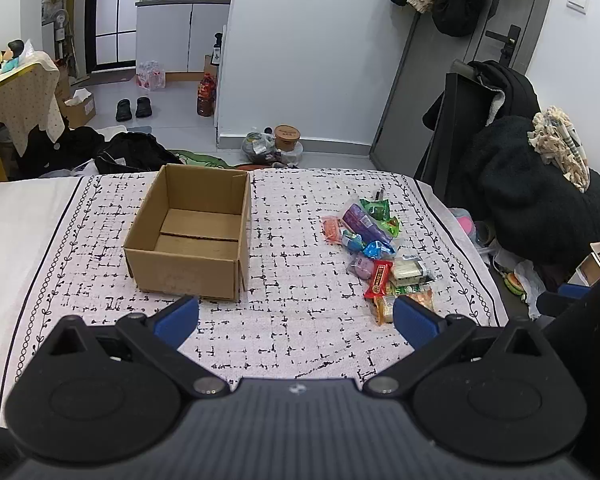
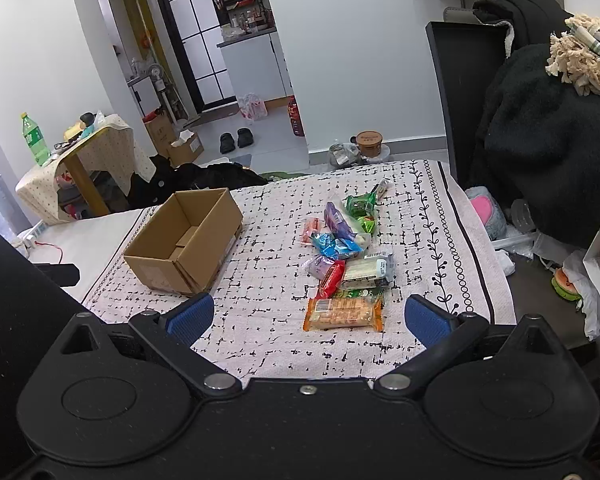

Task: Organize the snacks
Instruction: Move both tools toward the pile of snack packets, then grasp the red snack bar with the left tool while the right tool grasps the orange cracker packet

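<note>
Cardboard box (image 1: 188,236) sitting empty, snack pile (image 1: 376,252) waiting, nothing sorted yet.
Left gripper (image 1: 296,320) and right gripper (image 2: 310,318) are hovering over the near edge of the patterned bedspread (image 1: 292,208), tongs spread wide, gripping nothing. Snacks are lying heaped toward the right edge, box well apart toward the left, likely as the drop target; orange packet (image 2: 342,314) is lying nearest the right gripper, likely first pick.
</note>
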Demonstrator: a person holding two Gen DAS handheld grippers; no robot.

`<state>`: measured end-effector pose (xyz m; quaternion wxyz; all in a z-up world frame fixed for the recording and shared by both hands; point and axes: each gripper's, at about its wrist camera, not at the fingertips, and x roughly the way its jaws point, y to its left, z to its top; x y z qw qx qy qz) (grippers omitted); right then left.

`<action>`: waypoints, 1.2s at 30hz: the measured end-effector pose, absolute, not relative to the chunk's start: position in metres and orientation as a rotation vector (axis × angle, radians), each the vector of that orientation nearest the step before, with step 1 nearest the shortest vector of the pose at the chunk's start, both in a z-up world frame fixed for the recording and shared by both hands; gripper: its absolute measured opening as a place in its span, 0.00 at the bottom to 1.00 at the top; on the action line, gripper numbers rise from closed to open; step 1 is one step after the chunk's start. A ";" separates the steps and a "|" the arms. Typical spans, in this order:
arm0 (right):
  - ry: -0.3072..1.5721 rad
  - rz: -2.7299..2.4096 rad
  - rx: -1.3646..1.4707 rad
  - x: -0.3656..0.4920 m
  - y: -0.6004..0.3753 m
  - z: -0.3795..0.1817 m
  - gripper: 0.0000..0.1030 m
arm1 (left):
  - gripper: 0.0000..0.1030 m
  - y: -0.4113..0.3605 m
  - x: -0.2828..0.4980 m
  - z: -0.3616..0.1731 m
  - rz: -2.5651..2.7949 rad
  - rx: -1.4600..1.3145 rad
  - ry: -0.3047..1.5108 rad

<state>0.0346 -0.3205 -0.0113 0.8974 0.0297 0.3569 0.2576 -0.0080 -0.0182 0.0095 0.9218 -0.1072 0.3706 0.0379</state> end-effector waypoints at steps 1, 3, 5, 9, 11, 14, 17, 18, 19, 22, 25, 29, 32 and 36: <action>0.740 0.534 0.064 0.034 -0.320 -0.011 1.00 | 1.00 -0.018 -0.008 0.009 0.076 -0.222 0.762; 0.740 0.536 0.065 0.034 -0.321 -0.011 1.00 | 1.00 -0.018 -0.007 0.009 0.074 -0.226 0.762; 0.735 0.538 0.061 0.035 -0.321 -0.011 1.00 | 1.00 -0.018 -0.008 0.009 0.073 -0.227 0.760; 0.733 0.544 0.055 0.039 -0.322 -0.010 1.00 | 1.00 -0.020 -0.008 0.008 0.074 -0.224 0.744; 0.733 0.539 0.042 0.041 -0.322 -0.010 1.00 | 1.00 -0.020 -0.007 0.006 0.073 -0.225 0.736; 0.733 0.541 0.037 0.043 -0.322 -0.012 1.00 | 1.00 -0.018 -0.005 0.004 0.083 -0.244 0.736; 0.736 0.532 0.038 0.049 -0.322 -0.014 1.00 | 1.00 -0.017 0.000 0.001 0.092 -0.246 0.739; 0.737 0.527 0.038 0.051 -0.322 -0.015 1.00 | 1.00 -0.016 0.002 0.000 0.092 -0.246 0.737; 0.739 0.523 0.040 0.053 -0.322 -0.017 1.00 | 1.00 -0.016 0.004 0.000 0.092 -0.248 0.735; 0.745 0.517 0.043 0.060 -0.322 -0.022 1.00 | 1.00 -0.014 0.011 -0.004 0.090 -0.260 0.737; 0.754 0.509 0.041 0.066 -0.321 -0.027 0.99 | 1.00 -0.015 0.020 -0.009 0.089 -0.263 0.744; 0.768 0.500 0.040 0.074 -0.318 -0.035 0.99 | 1.00 -0.015 0.031 -0.019 0.075 -0.279 0.759; 0.777 0.496 0.037 0.081 -0.318 -0.040 0.98 | 0.99 -0.015 0.041 -0.025 0.071 -0.287 0.768; 0.793 0.478 0.031 0.092 -0.318 -0.048 0.95 | 0.99 -0.018 0.054 -0.033 0.064 -0.282 0.784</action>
